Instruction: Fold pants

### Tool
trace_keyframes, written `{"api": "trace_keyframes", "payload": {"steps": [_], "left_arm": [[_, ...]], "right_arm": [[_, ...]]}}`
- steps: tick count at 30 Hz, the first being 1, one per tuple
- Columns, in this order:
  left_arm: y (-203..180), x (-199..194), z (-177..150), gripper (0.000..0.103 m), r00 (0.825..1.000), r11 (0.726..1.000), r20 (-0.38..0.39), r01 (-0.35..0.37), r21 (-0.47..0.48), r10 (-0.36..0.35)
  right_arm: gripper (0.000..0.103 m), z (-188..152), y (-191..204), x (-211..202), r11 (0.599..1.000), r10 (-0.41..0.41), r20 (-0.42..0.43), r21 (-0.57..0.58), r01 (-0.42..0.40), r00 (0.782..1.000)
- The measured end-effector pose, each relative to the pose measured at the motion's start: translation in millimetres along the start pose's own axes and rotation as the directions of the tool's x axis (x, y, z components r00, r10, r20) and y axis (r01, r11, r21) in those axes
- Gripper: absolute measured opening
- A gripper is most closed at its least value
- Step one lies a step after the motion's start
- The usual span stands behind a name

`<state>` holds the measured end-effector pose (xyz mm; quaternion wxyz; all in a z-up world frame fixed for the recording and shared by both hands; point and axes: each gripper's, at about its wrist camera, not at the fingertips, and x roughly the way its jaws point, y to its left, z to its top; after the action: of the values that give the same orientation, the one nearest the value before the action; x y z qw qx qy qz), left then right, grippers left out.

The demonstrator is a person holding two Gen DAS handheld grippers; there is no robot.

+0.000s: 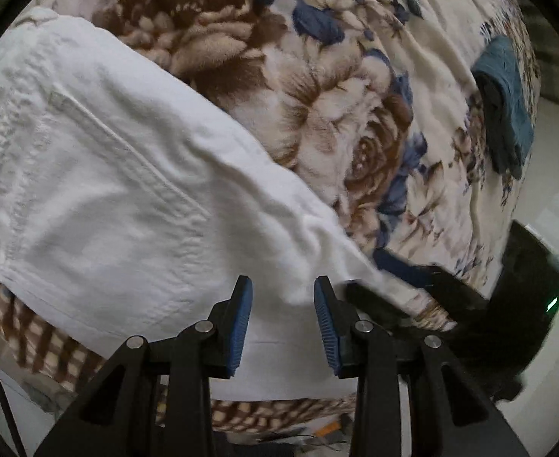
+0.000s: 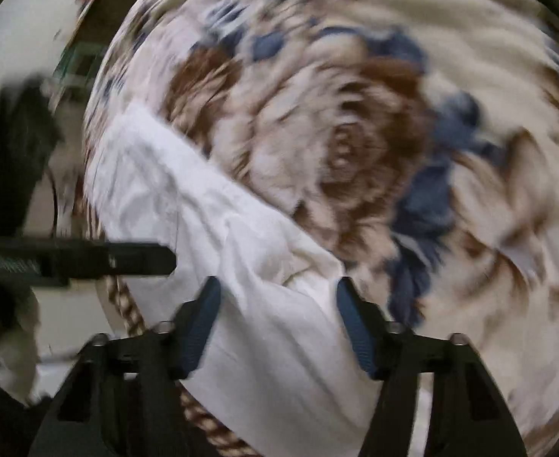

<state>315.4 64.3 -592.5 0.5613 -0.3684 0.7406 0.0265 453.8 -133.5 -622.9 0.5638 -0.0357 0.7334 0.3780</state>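
Note:
White pants lie on a floral blanket, waistband and pocket seam at the left, a leg running toward the lower right. My left gripper is open, its blue pads on either side of the pants fabric near the bed's front edge. In the blurred right wrist view the pants stretch from upper left to bottom centre. My right gripper is open over the fabric. The left gripper shows as a dark bar at the left; the right gripper shows dark in the left wrist view.
A folded blue-grey garment lies at the bed's far right edge. A checked brown blanket border hangs at the front edge. A dark device with a green light stands at the right. Pale floor lies beyond.

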Motion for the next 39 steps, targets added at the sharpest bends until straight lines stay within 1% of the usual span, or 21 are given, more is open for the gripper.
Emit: {"api": "trace_keyframes", "payload": {"steps": [1,3,8,10,14,15,16,18,20,21,22,23,24,25,27,28,30,31,33,35,39], "left_arm": [[-4,1,1,0.031,1.000,1.000,-0.013,-0.009,-0.012,0.009],[-12,5,5,0.032,0.999,0.999,-0.033,0.005,-0.034,-0.006],[-28,8,7,0.043,0.998,0.997,-0.070,-0.008,-0.076,0.002],[-36,15,6,0.050,0.996,0.997,-0.081,-0.054,-0.063,0.049],[-36,28,3,0.050,0.984,0.986,-0.089,-0.158,-0.045,0.154],[-34,30,2,0.049,0.984,0.985,-0.081,-0.165,-0.041,0.161],[-32,31,1,0.037,0.985,0.986,-0.063,-0.165,-0.035,0.163],[-29,29,-3,0.026,0.986,0.986,-0.028,-0.167,-0.025,0.167],[-21,26,-7,0.024,0.989,0.988,-0.011,-0.145,-0.049,0.145],[-18,25,-9,0.022,0.990,0.989,-0.007,-0.140,-0.056,0.140],[-15,25,-11,0.022,0.991,0.989,-0.003,-0.132,-0.064,0.132],[-15,25,-11,0.022,0.992,0.990,0.000,-0.127,-0.068,0.127],[-15,24,-12,0.022,0.992,0.990,0.005,-0.122,-0.072,0.123],[-15,23,-12,0.022,0.993,0.990,0.010,-0.117,-0.074,0.118],[-16,20,-12,0.022,0.994,0.992,0.021,-0.104,-0.077,0.106],[-18,18,-12,0.022,0.995,0.992,0.027,-0.098,-0.079,0.100],[-20,13,-13,0.021,0.995,0.994,0.042,-0.085,-0.071,0.088],[-21,10,-13,0.021,0.995,0.995,0.051,-0.078,-0.067,0.082],[-20,5,-12,0.021,0.995,0.995,0.064,-0.078,-0.062,0.082],[-16,4,-9,0.021,0.993,0.994,0.074,-0.091,-0.067,0.096],[-1,6,-6,0.022,0.994,0.991,0.058,-0.088,-0.102,0.094]], "right_arm": [[0.030,-2,1,4,1.000,0.004,-0.019,-0.023,-0.005,1.000],[0.018,-8,2,2,0.999,0.042,-0.012,-0.033,-0.043,0.999],[0.010,-31,12,-18,0.994,0.094,0.059,-0.066,-0.090,0.994],[0.009,-41,17,-25,0.989,0.119,0.074,-0.093,-0.112,0.990],[0.008,-53,37,-31,0.977,0.164,0.068,-0.152,-0.152,0.984],[0.008,-54,40,-30,0.972,0.180,0.059,-0.161,-0.169,0.982],[0.008,-56,41,-30,0.969,0.187,0.047,-0.176,-0.176,0.981],[0.011,-53,37,-26,0.969,0.208,0.022,-0.144,-0.202,0.978],[0.012,-47,10,-25,0.944,0.329,0.018,-0.002,-0.329,0.944],[0.017,-45,-10,-23,0.904,0.415,0.038,0.096,-0.417,0.909],[0.023,-44,-22,-23,0.873,0.460,0.059,0.151,-0.463,0.886],[0.039,-43,-39,-20,0.826,0.509,0.090,0.227,-0.516,0.856],[0.047,-44,-47,-17,0.796,0.538,0.105,0.263,-0.545,0.837],[0.048,-44,-57,-10,0.755,0.574,0.119,0.306,-0.580,0.810],[0.048,-45,-68,5,0.701,0.614,0.118,0.372,-0.608,0.780],[0.048,-46,-71,13,0.671,0.647,0.106,0.390,-0.630,0.755],[0.048,-44,-72,28,0.642,0.669,0.099,0.422,-0.640,0.736],[0.048,-43,-71,38,0.621,0.694,0.085,0.431,-0.655,0.715],[0.048,-39,-71,52,0.601,0.700,0.095,0.456,-0.656,0.707],[0.048,-34,-77,65,0.562,0.710,0.127,0.491,-0.665,0.693],[0.050,-32,-98,77,0.430,0.744,0.236,0.547,-0.718,0.626]]}}
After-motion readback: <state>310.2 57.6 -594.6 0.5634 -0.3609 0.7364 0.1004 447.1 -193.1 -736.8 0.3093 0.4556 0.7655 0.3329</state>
